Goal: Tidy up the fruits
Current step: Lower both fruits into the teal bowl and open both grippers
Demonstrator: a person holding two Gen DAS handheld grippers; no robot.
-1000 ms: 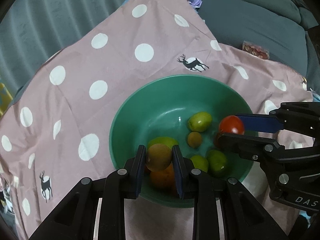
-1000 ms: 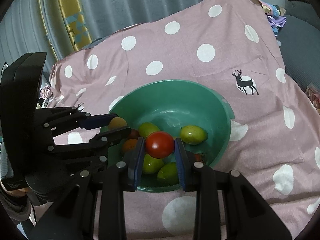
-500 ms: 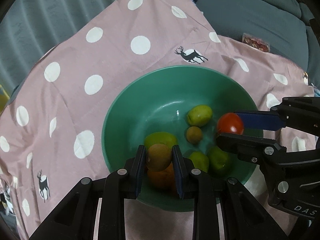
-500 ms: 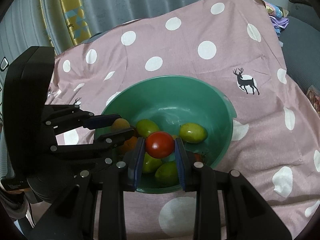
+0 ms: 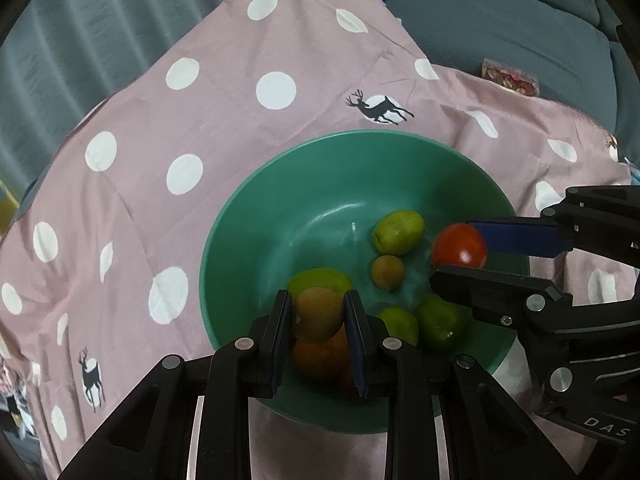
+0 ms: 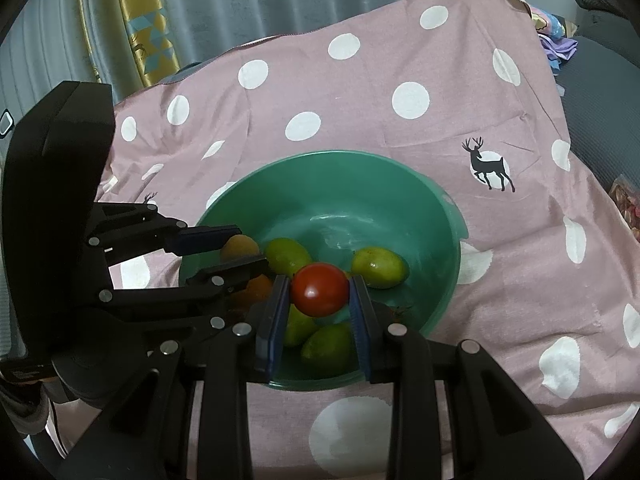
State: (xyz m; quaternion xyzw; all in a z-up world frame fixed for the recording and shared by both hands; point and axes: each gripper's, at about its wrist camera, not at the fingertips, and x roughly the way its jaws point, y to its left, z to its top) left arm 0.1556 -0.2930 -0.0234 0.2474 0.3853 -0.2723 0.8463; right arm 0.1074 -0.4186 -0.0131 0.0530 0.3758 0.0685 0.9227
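Observation:
A green bowl sits on a pink polka-dot cloth. My left gripper is shut on a brown round fruit just above the bowl's near side. My right gripper is shut on a red tomato over the bowl's right part. Inside the bowl lie several green fruits, a small brown fruit and an orange one. From the right wrist view the left gripper reaches in from the left with its brown fruit.
The pink cloth with white dots and deer prints covers the surface all round the bowl. A grey sofa lies behind, with a snack packet on it. Grey curtains hang at the back.
In the left wrist view the bowl and cloth have slid slightly down and left. Both grippers stay shut on their fruits.

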